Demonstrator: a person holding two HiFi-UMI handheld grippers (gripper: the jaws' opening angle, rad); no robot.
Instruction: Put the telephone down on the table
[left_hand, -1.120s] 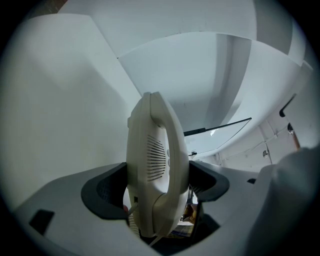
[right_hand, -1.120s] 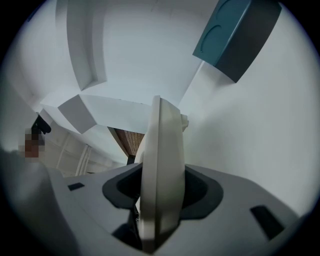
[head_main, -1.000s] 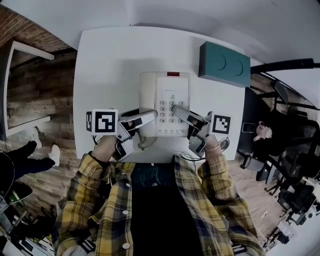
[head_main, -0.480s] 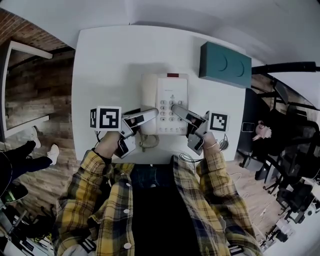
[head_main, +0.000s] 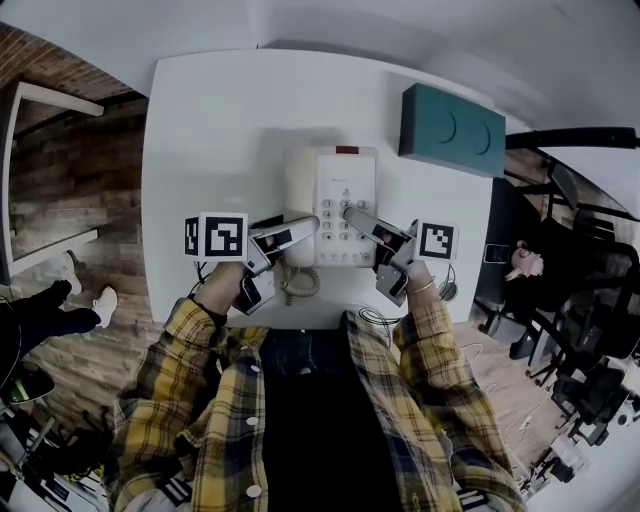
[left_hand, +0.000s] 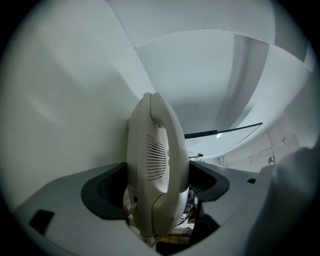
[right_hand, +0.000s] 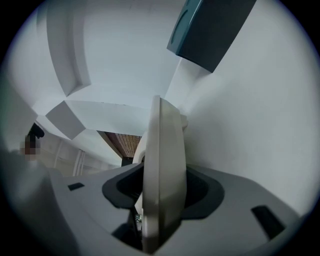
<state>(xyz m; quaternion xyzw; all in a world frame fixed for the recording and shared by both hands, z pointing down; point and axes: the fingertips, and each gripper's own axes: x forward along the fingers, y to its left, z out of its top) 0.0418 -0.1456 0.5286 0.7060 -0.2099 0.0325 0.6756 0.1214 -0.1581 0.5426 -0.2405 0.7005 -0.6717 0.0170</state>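
Note:
A white telephone (head_main: 340, 200) with a keypad lies flat over the middle of the white table (head_main: 210, 120). I cannot tell whether it rests on the table or hangs just above it. My left gripper (head_main: 303, 227) is shut on the handset (left_hand: 155, 165) along the phone's left side. My right gripper (head_main: 351, 214) is shut on the phone's base, whose thin edge (right_hand: 161, 165) stands between the dark pads. The coiled cord (head_main: 297, 284) hangs at the phone's near end.
A teal box (head_main: 448, 128) stands at the table's back right, also in the right gripper view as the teal box (right_hand: 210, 30). Cables (head_main: 375, 315) lie at the near table edge. Wooden floor and a person's legs show at the left, office chairs at the right.
The phone and both grippers have shifted slightly to the right and towards me. The grips have not changed.

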